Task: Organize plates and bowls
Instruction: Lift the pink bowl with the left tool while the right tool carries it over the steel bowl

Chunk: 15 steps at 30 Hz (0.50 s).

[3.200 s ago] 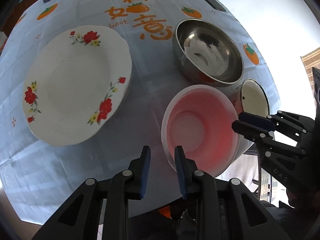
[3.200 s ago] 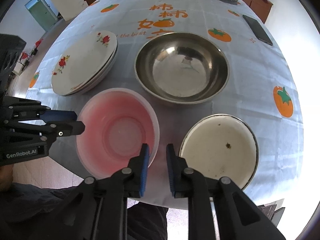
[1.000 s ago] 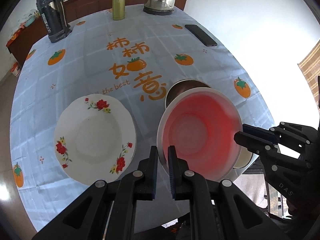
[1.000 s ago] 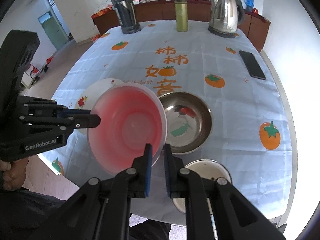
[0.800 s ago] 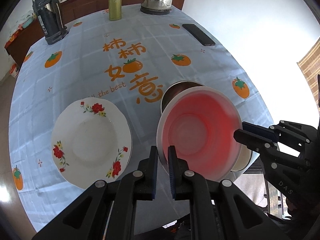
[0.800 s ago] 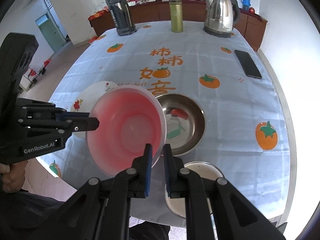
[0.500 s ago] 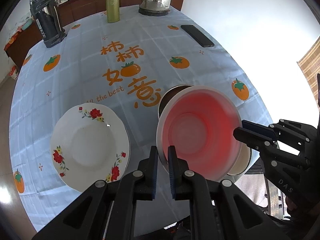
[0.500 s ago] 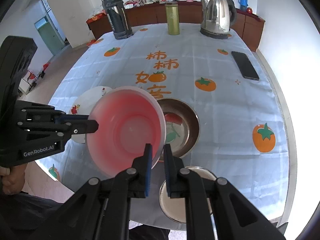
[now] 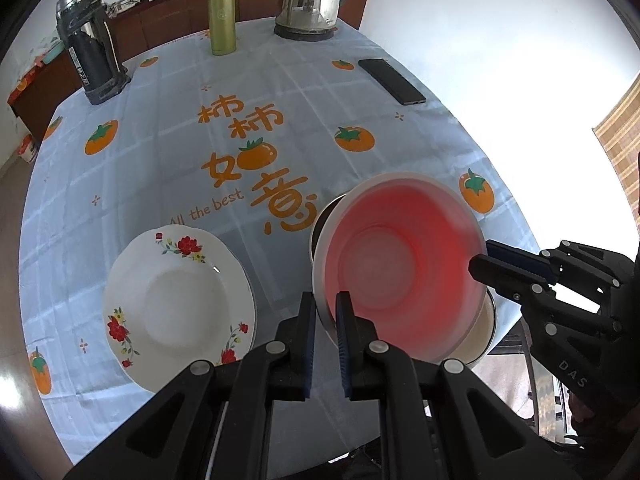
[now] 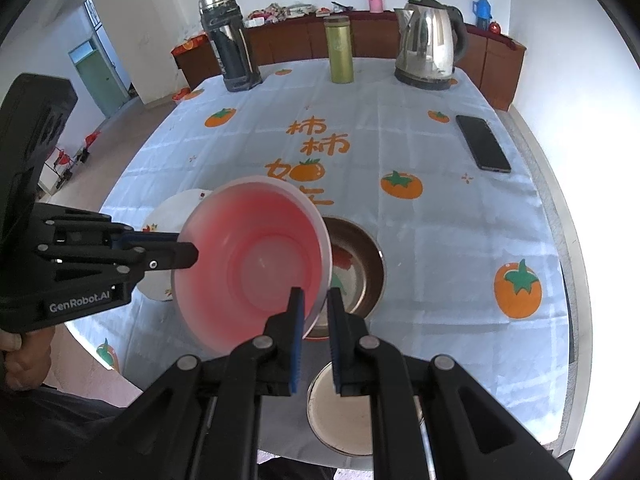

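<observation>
A translucent pink plastic bowl (image 9: 400,264) (image 10: 252,264) hangs in the air above the table, held by its rim on two sides. My left gripper (image 9: 324,312) is shut on its near-left rim, my right gripper (image 10: 316,312) is shut on its opposite rim. Under the pink bowl sits a steel bowl (image 10: 356,268), mostly hidden in the left wrist view (image 9: 322,216). A white flowered plate (image 9: 176,304) lies on the table to the left. A small cream enamel bowl (image 10: 344,420) rests near the table's front edge.
The round table (image 9: 160,152) wears a pale blue cloth with orange persimmons. At the far side stand a dark thermos (image 10: 228,40), a green flask (image 10: 339,50) and a steel kettle (image 10: 428,44). A black phone (image 10: 482,142) lies at the right. A hand (image 10: 20,356) grips the left tool.
Both grippers have carried the pink bowl upward and a little farther over the steel bowl; the table looks smaller and more of the far side shows. The grips stayed the same.
</observation>
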Motion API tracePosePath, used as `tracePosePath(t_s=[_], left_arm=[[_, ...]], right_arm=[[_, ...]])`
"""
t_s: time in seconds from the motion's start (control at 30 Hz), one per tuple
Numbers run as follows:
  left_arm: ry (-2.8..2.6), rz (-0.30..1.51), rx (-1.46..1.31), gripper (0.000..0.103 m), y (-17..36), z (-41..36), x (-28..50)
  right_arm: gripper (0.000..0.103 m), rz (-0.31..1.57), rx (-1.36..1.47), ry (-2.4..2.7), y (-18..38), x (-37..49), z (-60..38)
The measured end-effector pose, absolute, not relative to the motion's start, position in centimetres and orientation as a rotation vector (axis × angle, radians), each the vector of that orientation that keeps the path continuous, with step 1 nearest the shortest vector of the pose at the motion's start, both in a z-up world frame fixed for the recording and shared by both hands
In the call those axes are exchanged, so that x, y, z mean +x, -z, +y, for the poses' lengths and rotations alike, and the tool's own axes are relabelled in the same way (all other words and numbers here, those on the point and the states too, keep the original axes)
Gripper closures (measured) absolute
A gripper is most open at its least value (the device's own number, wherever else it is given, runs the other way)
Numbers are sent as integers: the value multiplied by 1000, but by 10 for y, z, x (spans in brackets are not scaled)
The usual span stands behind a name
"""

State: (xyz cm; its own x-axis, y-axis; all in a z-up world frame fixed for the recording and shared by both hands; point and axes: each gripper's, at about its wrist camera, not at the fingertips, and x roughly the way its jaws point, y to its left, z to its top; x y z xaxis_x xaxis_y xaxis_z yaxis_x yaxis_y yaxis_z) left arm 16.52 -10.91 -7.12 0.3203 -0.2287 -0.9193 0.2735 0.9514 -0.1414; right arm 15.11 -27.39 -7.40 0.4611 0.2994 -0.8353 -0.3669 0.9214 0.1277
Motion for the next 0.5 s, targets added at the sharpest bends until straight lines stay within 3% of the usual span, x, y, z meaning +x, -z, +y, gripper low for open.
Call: tracePosePath(t_s=[0.5], left_arm=[[318, 1214, 14, 92, 74, -112, 180]], right_arm=[[92, 1004, -65, -408, 73, 163, -280]])
